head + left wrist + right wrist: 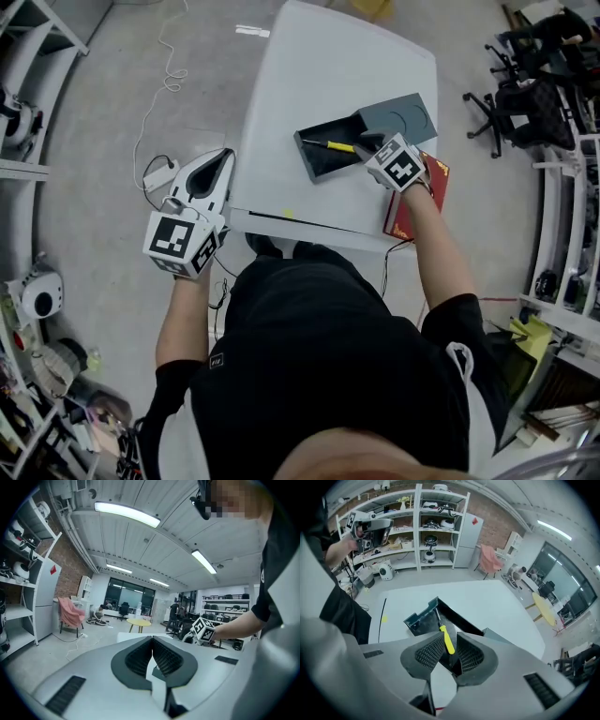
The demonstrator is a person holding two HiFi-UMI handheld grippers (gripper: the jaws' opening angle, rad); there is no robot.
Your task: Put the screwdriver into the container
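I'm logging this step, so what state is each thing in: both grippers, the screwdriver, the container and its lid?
Left gripper: shut, empty, held beside the table.
Right gripper: open, fingers either side of the screwdriver's handle, not clamping it.
Screwdriver: lying inside the container.
Container: open, on the table.
Lid: off, lying next to the container.

We've got a screwdriver (339, 146) with a bright yellow handle against a near-black container (307, 157), a mid-grey lid (401, 116) and a plain white table (319, 66). The left gripper (225, 155) and right gripper (367, 145) are both pale grey-white with black ribbed pads (427, 652), and their cubes (181, 242) wear black-and-white square markers. We also spot a red flat box (439, 187) and a pale grey floor (112, 112).
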